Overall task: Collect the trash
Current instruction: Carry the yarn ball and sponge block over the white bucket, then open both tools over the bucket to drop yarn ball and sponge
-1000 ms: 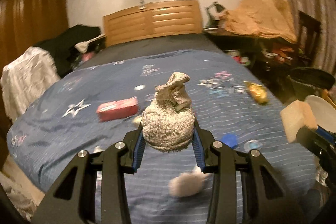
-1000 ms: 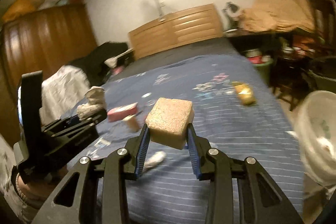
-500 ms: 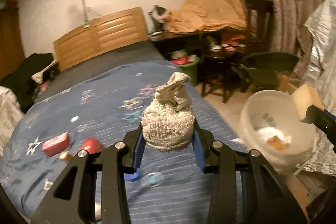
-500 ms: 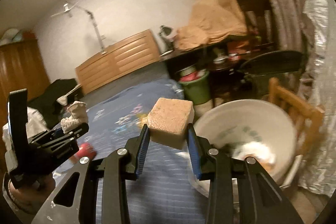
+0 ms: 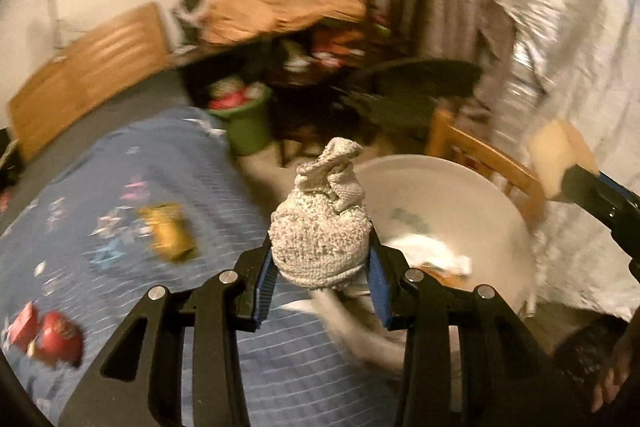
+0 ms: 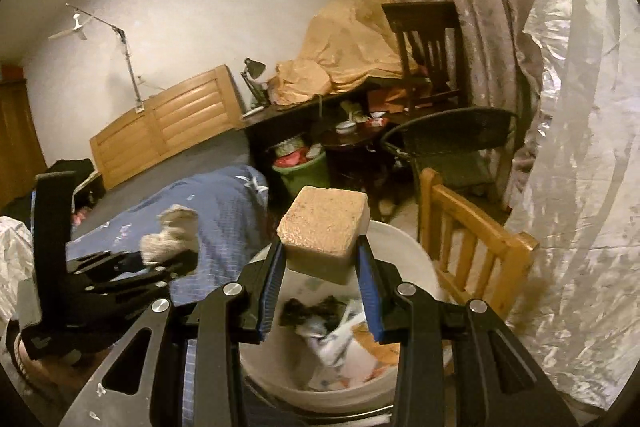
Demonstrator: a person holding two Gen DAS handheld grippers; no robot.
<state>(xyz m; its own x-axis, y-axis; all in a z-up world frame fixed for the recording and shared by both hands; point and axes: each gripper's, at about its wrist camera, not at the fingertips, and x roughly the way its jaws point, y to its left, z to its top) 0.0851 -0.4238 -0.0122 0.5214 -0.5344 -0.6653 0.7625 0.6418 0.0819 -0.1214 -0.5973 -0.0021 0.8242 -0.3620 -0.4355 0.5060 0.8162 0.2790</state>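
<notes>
Left hand-held gripper (image 5: pixel 320 279) is pinching a balled-up grey knitted sock (image 5: pixel 322 227) between its blue pads, held in the air over the edge of the blue star-print bedspread (image 5: pixel 160 195). The right hand-held gripper (image 6: pixel 320 279) is clamped on a tan rectangular sponge block (image 6: pixel 322 231), right above the round white plastic bin (image 6: pixel 400 243), which sits at 6 o'clock in the right wrist view with crumpled paper and wrappers inside. In the left view that bin is at about 3 o'clock. A yellow wrapper (image 5: pixel 168 231) and red packets (image 5: pixel 48 335) lie on the bed around 9 o'clock, pretty blurry. A wooden chair (image 6: pixel 472 239) stands just beside the bin.
</notes>
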